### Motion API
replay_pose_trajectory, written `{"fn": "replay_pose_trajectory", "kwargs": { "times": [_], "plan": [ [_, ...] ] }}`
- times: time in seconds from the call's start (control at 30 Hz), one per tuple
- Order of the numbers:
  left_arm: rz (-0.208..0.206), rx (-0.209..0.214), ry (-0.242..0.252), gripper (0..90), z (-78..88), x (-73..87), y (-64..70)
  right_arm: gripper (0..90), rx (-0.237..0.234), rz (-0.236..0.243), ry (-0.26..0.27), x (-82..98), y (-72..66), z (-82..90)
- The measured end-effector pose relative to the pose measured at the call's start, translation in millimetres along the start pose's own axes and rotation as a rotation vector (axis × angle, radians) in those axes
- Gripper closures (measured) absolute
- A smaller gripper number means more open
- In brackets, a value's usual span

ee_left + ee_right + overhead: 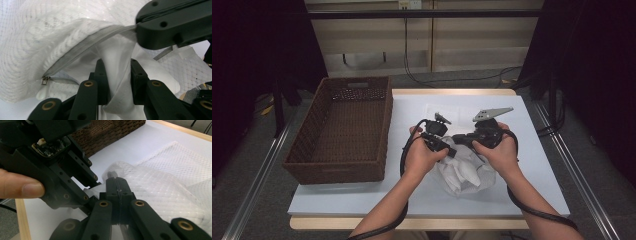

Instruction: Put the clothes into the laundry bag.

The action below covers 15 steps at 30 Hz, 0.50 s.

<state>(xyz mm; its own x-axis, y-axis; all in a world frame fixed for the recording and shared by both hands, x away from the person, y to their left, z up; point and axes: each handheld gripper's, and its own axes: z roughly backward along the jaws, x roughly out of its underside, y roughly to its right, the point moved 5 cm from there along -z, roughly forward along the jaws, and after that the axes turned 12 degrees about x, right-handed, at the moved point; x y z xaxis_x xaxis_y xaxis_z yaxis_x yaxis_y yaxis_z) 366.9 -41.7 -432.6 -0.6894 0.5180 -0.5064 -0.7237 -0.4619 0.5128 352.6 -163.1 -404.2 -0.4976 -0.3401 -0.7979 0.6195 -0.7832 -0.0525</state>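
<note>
A white mesh laundry bag [467, 172] lies crumpled on the table under both hands. Its grey zipper [82, 47] stands open, with the pull [45, 80] at the low left. A white cloth [120, 62] comes out of the opening. My left gripper [116, 65] [452, 151] is shut on a fold of that cloth. My right gripper [116, 180] [456, 139] is shut on the bag's zipper edge [125, 27] and holds it up. The two grippers are almost touching, and the left gripper's body [57, 170] looms close in the right gripper view.
A brown wicker basket [342, 125] [107, 132] stands at the table's left side, open and with nothing in it. The white tabletop [522, 150] has free room to the right and in front. Black cables trail back along both forearms.
</note>
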Motion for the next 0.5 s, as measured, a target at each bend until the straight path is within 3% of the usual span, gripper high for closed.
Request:
{"fn": "replay_pose_trajectory", "kwargs": {
  "times": [0.27, 0.4, 0.5],
  "plan": [
    [0.017, -0.046, 0.051, 72.5, 2.1, -0.8, -7.6, 90.0, 0.004, -0.009, 0.005, 0.6, 2.5, 2.1],
    [-0.003, -0.051, 0.058, 72.2, 2.5, -0.1, -10.7, 90.0, 0.002, -0.003, 0.006, -0.1, 2.2, 1.5],
    [0.006, -0.047, 0.065, 71.6, -0.2, 1.6, -13.5, 90.0, 0.004, -0.004, 0.003, 0.2, 2.0, 0.8]
  ]
}}
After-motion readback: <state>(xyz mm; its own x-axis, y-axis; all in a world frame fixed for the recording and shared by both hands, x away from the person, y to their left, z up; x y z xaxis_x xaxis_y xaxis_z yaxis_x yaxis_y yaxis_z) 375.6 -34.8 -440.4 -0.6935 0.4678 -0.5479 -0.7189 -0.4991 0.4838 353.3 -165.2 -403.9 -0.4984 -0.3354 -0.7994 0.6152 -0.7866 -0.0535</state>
